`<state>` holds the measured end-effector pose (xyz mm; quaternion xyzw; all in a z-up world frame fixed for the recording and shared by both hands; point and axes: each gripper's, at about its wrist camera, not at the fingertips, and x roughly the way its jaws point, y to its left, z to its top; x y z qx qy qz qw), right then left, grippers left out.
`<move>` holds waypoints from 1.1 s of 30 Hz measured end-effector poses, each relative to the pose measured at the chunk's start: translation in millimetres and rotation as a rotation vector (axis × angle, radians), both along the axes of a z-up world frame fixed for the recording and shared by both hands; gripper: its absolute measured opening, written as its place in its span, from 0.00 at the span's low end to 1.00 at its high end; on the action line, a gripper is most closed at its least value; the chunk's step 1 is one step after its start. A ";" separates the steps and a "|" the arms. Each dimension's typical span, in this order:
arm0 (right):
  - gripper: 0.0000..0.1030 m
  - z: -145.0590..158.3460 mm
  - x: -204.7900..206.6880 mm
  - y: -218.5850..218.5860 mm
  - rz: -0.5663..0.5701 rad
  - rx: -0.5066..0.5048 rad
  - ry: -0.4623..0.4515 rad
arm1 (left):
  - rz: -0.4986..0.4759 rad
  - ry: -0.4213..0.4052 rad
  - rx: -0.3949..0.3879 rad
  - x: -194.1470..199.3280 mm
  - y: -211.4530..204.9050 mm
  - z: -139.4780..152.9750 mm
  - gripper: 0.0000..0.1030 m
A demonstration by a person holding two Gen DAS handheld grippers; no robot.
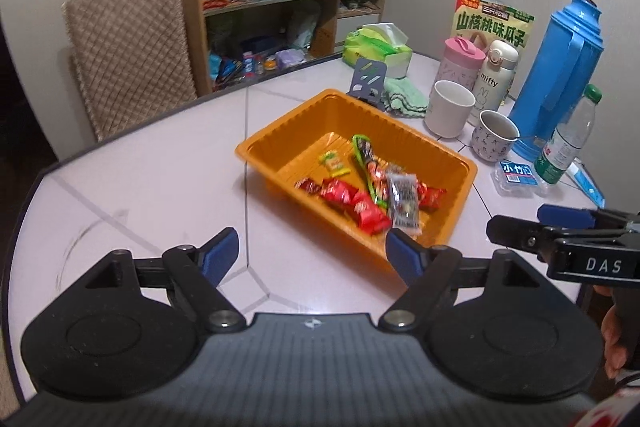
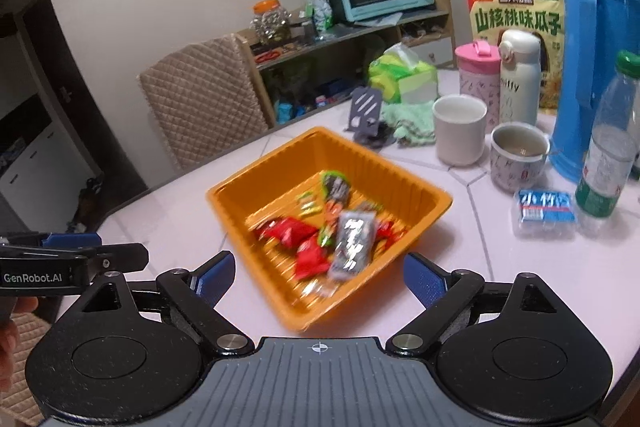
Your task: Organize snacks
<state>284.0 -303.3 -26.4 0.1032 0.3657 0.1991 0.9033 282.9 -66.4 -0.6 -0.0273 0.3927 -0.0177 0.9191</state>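
An orange plastic tray (image 1: 280, 131) stands on the white table and shows in the right wrist view (image 2: 248, 179) too. In it lie several snacks: red packets (image 1: 352, 201), a grey-black packet (image 1: 404, 201), a long green-edged packet (image 1: 366, 155) and a small yellow-green sweet (image 1: 334, 163). They also show, blurred, in the right wrist view (image 2: 348, 239). My left gripper (image 1: 312, 251) is open and empty, just short of the tray's near rim. My right gripper (image 2: 320, 271) is open and empty above the tray's near corner. Each gripper shows at the edge of the other's view.
At the table's back right stand a blue thermos (image 1: 560, 75), a water bottle (image 1: 568, 139), two mugs (image 1: 448, 109), two flasks, a seed bag (image 1: 494, 19), a tissue pack (image 1: 378, 49), a green cloth and a small blue-labelled box (image 1: 516, 179). A chair (image 1: 128, 51) and a shelf stand behind.
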 end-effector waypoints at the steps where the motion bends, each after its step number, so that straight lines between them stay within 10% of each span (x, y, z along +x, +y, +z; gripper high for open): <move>1: 0.88 0.8 -5.1 1.0 0.004 0.003 0.007 | 0.013 0.006 -0.003 -8.6 2.6 0.9 0.77; 33: 0.88 18.9 -234.3 109.3 0.077 -0.097 0.101 | 0.061 0.054 -0.001 -253.4 77.0 19.8 0.77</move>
